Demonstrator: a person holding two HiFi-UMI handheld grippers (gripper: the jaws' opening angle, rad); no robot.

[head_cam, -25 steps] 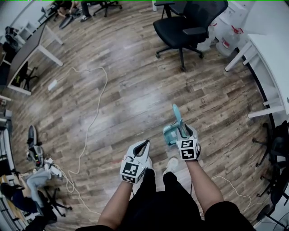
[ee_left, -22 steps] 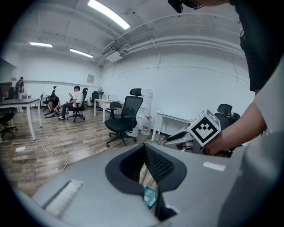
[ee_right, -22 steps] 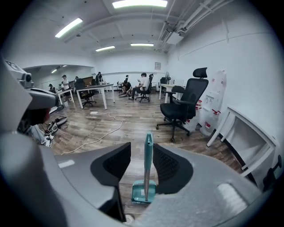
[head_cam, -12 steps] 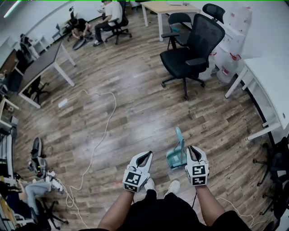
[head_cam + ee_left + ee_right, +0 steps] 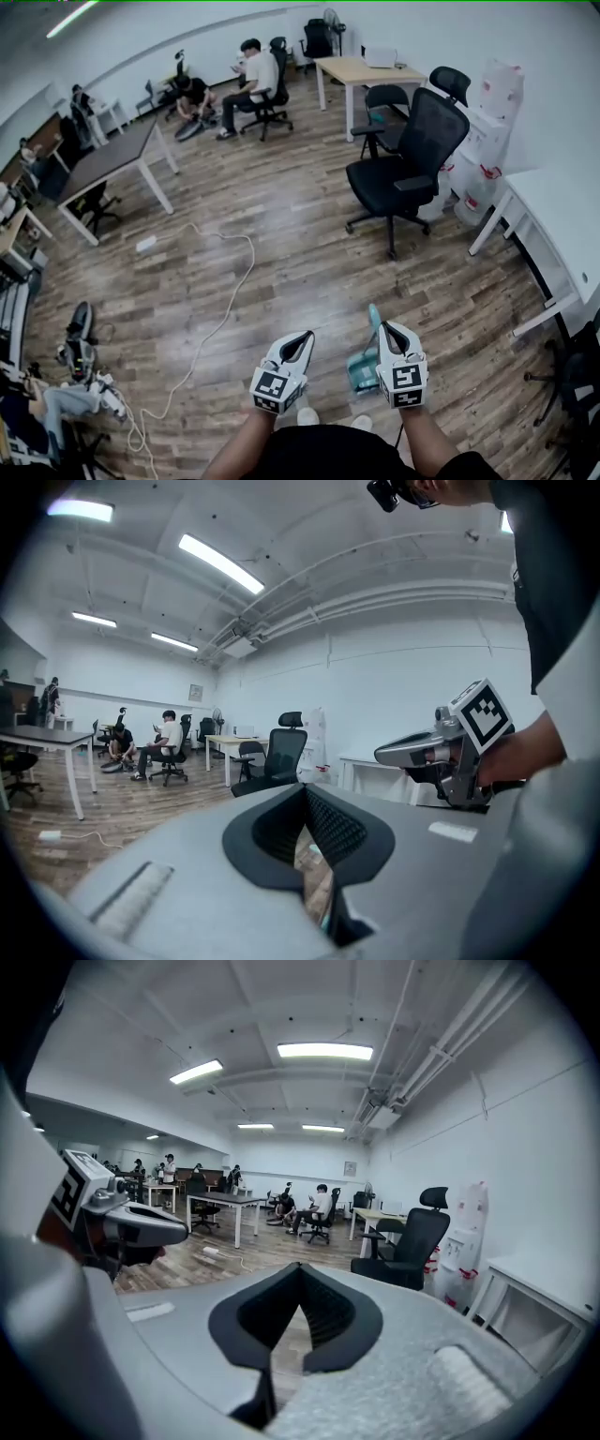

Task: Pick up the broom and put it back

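Right gripper (image 5: 385, 327): jaws have just been closing and the tips now meet. Nothing is between them; its own view shows only floor (image 5: 300, 234) through the gap. Left gripper (image 5: 305, 336): jaws together too, empty. Both are held side by side in front of the person, pointing roughly level into the room. Broom (image 5: 362, 364): teal, upright on the wood floor. In the head view it sits between the two grippers, close beside the right one and below it. It's in neither claw. Black chair (image 5: 405, 164) well beyond; cable (image 5: 228, 300) on the floor to the left.
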